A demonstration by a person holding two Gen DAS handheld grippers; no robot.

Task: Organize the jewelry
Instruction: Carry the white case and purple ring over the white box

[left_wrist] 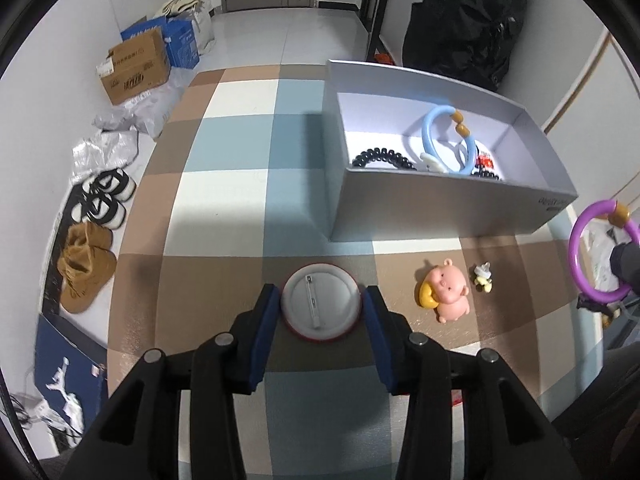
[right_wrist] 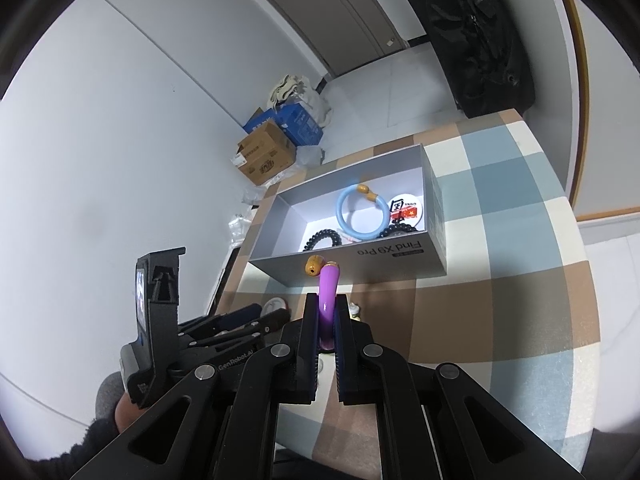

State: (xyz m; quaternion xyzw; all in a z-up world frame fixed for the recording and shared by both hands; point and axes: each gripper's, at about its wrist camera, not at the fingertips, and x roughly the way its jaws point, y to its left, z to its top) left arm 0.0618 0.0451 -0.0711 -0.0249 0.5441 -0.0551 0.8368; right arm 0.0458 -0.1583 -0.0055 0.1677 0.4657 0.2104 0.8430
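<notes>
Left gripper is seen pointed down at the checked tablecloth, jaws part-way apart around a round white pin badge with a red rim, lying pin-side up. The blue pads sit at its left and right edges; actual pressure cannot be told, and the badge rests flat on the cloth.

Right of that claw – a pink rubber pig figure and, just beyond it, a small white-and-yellow charm, both on the cloth, apart from each other.

Ahead and to the right of the claw an open grey cardboard box is placed. Inside are seen a light blue ring bracelet with amber beads, black spiral hair ties and a second white badge with a red print.

Right gripper is clamped tight on a purple ring bracelet with an amber bead – held edge-on, off the cloth, just short of the box's near wall.
</notes>
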